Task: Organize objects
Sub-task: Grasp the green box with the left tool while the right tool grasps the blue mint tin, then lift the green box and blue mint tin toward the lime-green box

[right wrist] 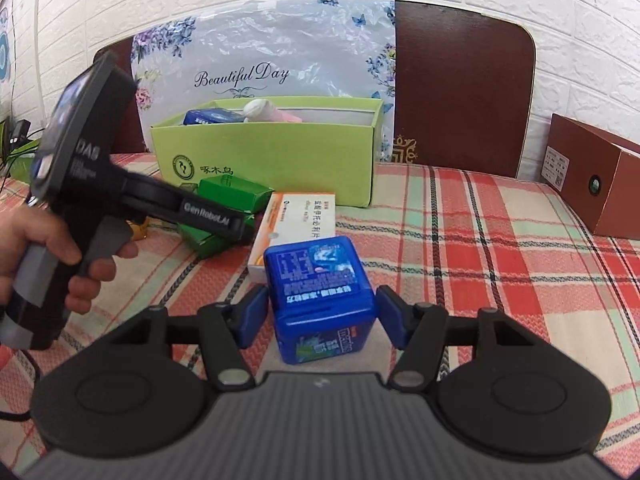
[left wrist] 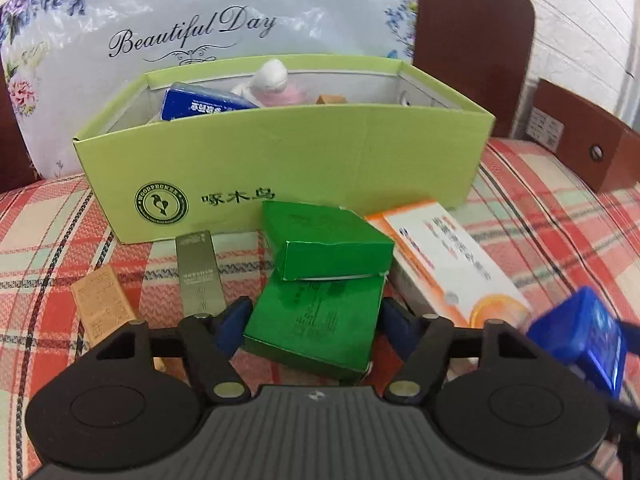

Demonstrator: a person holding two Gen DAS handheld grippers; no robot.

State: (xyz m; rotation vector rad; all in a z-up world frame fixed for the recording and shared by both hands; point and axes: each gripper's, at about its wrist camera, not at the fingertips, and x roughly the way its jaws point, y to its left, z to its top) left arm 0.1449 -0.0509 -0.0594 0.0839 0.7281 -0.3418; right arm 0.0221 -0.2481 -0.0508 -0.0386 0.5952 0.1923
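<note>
On a red plaid cloth [right wrist: 460, 216] stands a light green open box [left wrist: 280, 160] with a woodpecker logo, and in front of it lie the loose things. The left gripper [left wrist: 312, 320] reaches down over a dark green carton [left wrist: 316, 320] — its blue pads sit at either side of the carton, apparently touching its edges, though a firm clamp cannot be told. A second green carton [left wrist: 332, 248] lies tilted on top of the first, nearer the box. To the right rests an orange-and-white medicine box [left wrist: 448, 264], to the left a flat silver metal strip [left wrist: 198, 276] and a small tan packet [left wrist: 104, 304].

The right gripper [right wrist: 318, 314] straddles a blue cube-shaped container [right wrist: 320, 292] standing on the cloth; a narrow gap shows on each side between pad and container, so it is not clenched on it. The blue container stands just in front of the medicine box, well short of the light green box.

Inside the green box show a blue packet [left wrist: 200, 104] and a white-and-pink doll-like item [left wrist: 272, 84]. Behind it leans a flowered bag reading "Beautiful Day" [right wrist: 256, 68] against a dark brown headboard [right wrist: 464, 92] — a person's hand [right wrist: 48, 256] grips the left tool's handle
</note>
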